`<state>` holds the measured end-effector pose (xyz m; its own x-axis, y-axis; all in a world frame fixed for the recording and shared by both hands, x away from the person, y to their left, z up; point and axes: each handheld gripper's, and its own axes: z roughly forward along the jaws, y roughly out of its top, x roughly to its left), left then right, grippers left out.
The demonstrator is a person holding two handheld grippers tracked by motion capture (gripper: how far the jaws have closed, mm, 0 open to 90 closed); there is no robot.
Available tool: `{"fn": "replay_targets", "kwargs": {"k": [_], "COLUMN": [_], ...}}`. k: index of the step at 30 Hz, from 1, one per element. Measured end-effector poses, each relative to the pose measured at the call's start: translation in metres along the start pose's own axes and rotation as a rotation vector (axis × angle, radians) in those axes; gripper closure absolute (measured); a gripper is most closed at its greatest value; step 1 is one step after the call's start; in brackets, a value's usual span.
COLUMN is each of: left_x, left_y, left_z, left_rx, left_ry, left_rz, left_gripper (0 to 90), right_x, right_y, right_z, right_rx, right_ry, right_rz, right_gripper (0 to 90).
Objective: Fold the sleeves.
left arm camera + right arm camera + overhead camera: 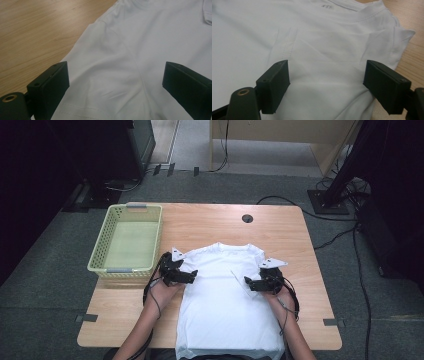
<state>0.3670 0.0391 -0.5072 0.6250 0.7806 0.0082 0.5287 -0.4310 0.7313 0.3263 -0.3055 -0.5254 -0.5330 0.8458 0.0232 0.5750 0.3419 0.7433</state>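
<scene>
While hovering over white shirt [225,305] (laid flat), left gripper [192,276], right gripper [248,283] gape, empty.

High view overhead; both gripper views close above white shirt [225,300].

White on wood, black at the edges

The T-shirt [227,295] is plain white, with no print, its stitching white as well. Both grippers, left gripper [187,276] and right gripper [252,283], are black, each topped with a pale grey plate. The table [210,222] is light wood grain. The basket [98,256] is pale yellow-green with grey handles. The floor [45,285] is dark grey carpet
</scene>
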Motion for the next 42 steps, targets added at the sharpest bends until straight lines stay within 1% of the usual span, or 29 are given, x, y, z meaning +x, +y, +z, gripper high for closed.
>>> {"fn": "replay_targets", "kwargs": {"k": [10, 13, 15, 17, 20, 23, 25, 28, 32, 36, 39, 42], "left_x": [0.003, 0.004, 0.004, 0.004, 0.006, 0.007, 0.008, 0.009, 0.009, 0.009, 0.010, 0.012], "left_y": [0.000, 0.000, 0.000, 0.000, 0.000, 0.000, 0.000, 0.000, 0.001, 0.002, 0.002, 0.002], "left_z": [0.002, 0.003, 0.004, 0.004, 0.005, 0.004, 0.004, 0.005, 0.008, 0.012, 0.014, 0.018], "left_rx": [-0.001, -0.003, -0.004, -0.009, -0.013, -0.010, -0.012, -0.018, -0.023, -0.015, -0.022, -0.014], "left_ry": [0.003, 0.009, 0.025, 0.029, 0.029, 0.029, 0.029, 0.029, 0.045, 0.078, 0.088, 0.106], "left_rz": [-0.007, -0.010, -0.005, -0.006, -0.017, -0.026, -0.043, -0.066, -0.070, -0.062, -0.071, -0.078], "left_gripper": [7.6, 7.6, 7.6, 7.6, 7.7, 7.7, 9.7, 9.7, 9.7, 9.8, 9.8, 9.7], "right_x": [-0.007, -0.010, -0.011, -0.013, -0.014, -0.015, -0.017, -0.020, -0.024, -0.025, -0.026, -0.027], "right_y": [-0.002, -0.003, -0.003, -0.004, -0.004, -0.004, -0.005, -0.006, -0.007, -0.007, -0.007, -0.008], "right_z": [-0.003, -0.004, -0.005, -0.006, -0.006, -0.006, -0.007, -0.009, -0.010, -0.010, -0.010, -0.010], "right_rx": [0.006, 0.006, 0.001, -0.001, -0.002, -0.003, -0.008, -0.010, -0.013, -0.015, -0.016, -0.014], "right_ry": [0.008, 0.011, 0.020, 0.024, 0.024, 0.029, 0.035, 0.035, 0.035, 0.036, 0.036, 0.035], "right_rz": [-0.001, 0.004, 0.012, 0.021, 0.020, 0.029, 0.041, 0.057, 0.064, 0.060, 0.057, 0.055], "right_gripper": [20.3, 20.1, 19.8, 19.9, 19.8, 19.8, 19.9, 19.8, 19.9, 19.9, 19.9, 19.9]}}
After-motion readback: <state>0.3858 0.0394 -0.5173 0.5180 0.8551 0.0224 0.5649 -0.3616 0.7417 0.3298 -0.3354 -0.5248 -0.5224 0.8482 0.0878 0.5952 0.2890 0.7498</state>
